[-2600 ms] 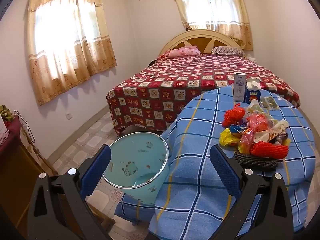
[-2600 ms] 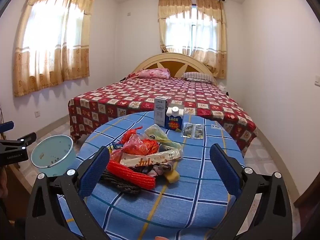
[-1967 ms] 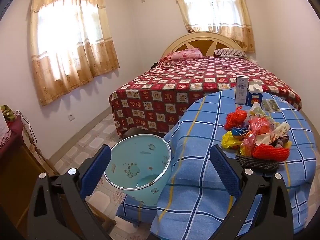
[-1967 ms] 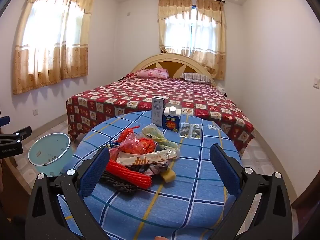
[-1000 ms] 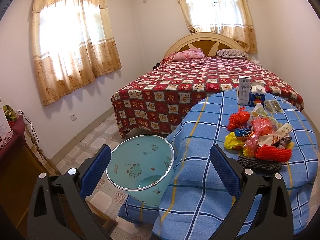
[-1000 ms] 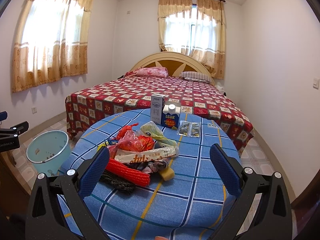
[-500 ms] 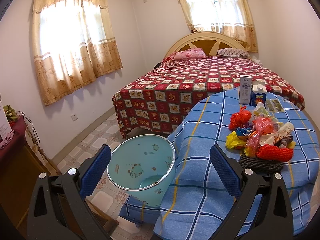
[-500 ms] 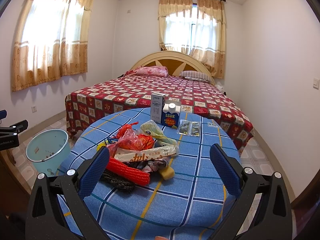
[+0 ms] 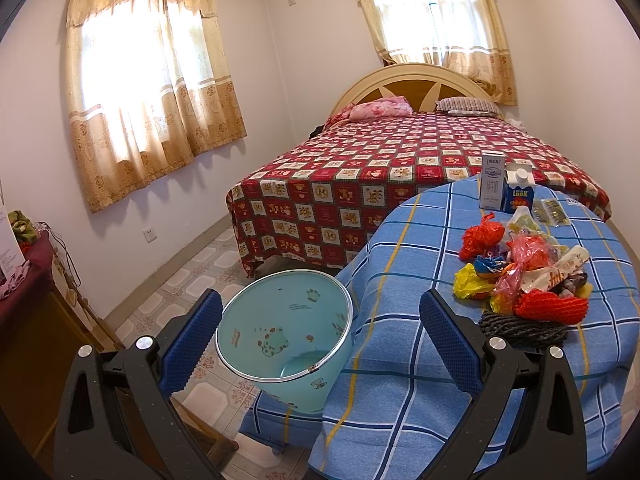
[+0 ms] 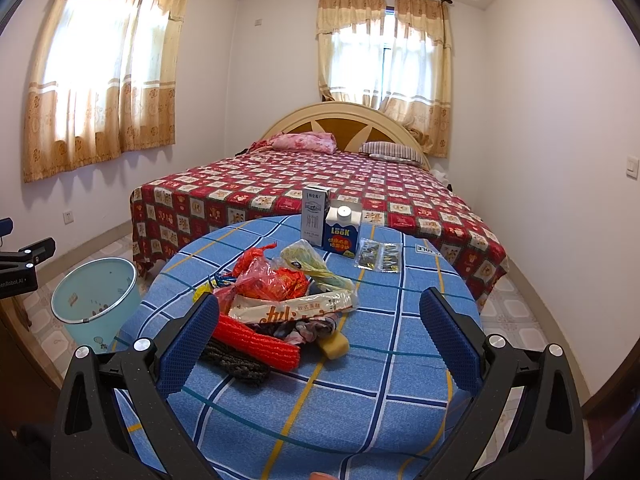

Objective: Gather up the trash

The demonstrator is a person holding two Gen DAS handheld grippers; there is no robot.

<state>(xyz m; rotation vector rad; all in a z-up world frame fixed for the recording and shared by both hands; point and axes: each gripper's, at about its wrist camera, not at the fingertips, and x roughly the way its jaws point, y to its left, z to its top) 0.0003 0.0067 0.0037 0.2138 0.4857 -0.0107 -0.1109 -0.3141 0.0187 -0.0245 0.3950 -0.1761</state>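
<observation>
A heap of trash (image 10: 276, 304) lies on the round table with the blue checked cloth (image 10: 360, 392): red net sleeve (image 10: 256, 340), black net, red plastic bags, a long white wrapper (image 10: 292, 308), a yellow sponge (image 10: 334, 346). Two cartons (image 10: 328, 226) stand at the table's far side beside foil sachets (image 10: 378, 260). A pale blue bin (image 9: 284, 332) stands on the floor left of the table. My left gripper (image 9: 320, 320) is open above the bin and table edge. My right gripper (image 10: 320, 316) is open, short of the heap, nothing between its fingers.
A bed with a red patterned cover (image 10: 320, 184) fills the room behind the table. A wooden cabinet (image 9: 28, 320) stands at the left wall. Tiled floor (image 9: 188, 276) runs between bed, bin and wall. The left gripper's body (image 10: 20, 264) shows at the right wrist view's left edge.
Both views have drifted only slightly; the table and bin sit a little further right and lower in the left wrist view. Both grippers stay open.
</observation>
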